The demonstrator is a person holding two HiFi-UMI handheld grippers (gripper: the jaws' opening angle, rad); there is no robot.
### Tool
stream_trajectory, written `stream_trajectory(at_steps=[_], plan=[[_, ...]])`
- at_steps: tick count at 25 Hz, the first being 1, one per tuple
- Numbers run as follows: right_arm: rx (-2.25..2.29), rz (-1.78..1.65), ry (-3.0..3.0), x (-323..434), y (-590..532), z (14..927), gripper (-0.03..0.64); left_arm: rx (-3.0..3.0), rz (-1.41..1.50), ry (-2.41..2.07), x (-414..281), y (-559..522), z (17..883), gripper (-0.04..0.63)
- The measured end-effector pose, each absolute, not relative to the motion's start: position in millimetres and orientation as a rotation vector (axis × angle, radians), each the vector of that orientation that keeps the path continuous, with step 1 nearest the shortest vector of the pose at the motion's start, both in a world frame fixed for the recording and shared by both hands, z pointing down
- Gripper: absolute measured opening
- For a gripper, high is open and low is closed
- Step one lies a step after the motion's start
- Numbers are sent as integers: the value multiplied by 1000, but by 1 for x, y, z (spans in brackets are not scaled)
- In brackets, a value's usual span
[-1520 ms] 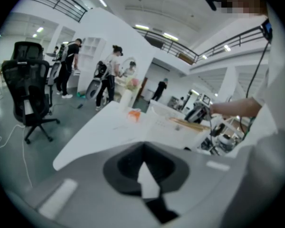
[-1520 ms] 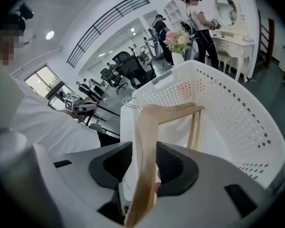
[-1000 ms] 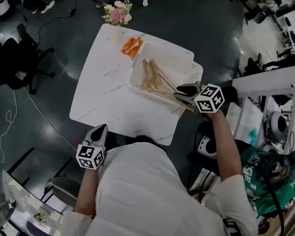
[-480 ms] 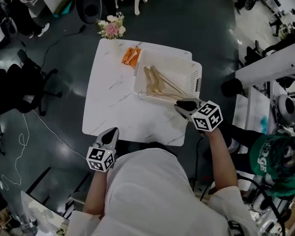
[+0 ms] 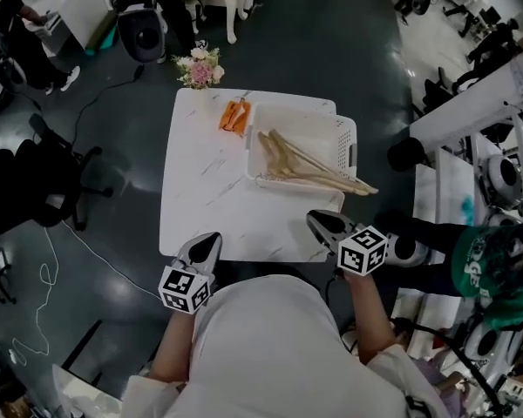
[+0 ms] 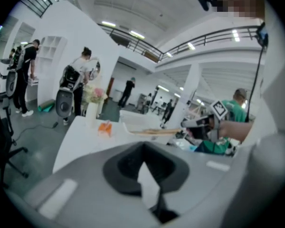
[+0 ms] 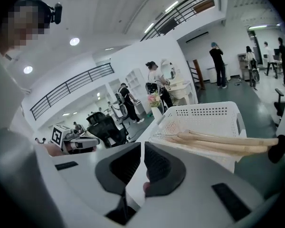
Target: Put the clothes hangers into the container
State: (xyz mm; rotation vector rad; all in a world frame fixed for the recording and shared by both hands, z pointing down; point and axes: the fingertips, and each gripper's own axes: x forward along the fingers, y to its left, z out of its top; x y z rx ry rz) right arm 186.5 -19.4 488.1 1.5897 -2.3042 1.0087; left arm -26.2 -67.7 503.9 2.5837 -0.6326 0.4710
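Note:
Several wooden clothes hangers (image 5: pixel 307 167) lie in the white perforated basket (image 5: pixel 347 134) on the marble table (image 5: pixel 205 190), their ends poking out over its right rim. In the right gripper view the hangers (image 7: pixel 223 141) rest across the basket (image 7: pixel 204 118). My right gripper (image 5: pixel 318 225) hovers near the table's front right edge, clear of the basket. Its jaws have just been closing and now stand together with nothing between them (image 7: pixel 142 146). My left gripper (image 5: pixel 205 249) is at the front left edge, shut and empty (image 6: pixel 143 148).
An orange item (image 5: pixel 234 116) lies left of the basket's far end, and a vase of flowers (image 5: pixel 199 68) stands at the table's back edge. A black office chair (image 5: pixel 35 181) is at the left. A person in green (image 5: pixel 492 268) sits at the right, by a white bench.
My right gripper has drawn back from the hangers at the basket's near corner toward the table's front edge, and its jaws have closed. The hangers stay in the basket. My left gripper rose slightly.

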Motion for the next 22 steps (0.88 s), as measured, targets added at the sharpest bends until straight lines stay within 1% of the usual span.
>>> stream_trajectory(at_steps=[9, 22], plan=[[1725, 1002, -2281, 167, 0, 481, 21, 2648, 430, -566, -26, -79, 483, 1], [1918, 1052, -2178, 149, 12, 485, 21, 2680, 434, -445, -39, -75, 482, 0]])
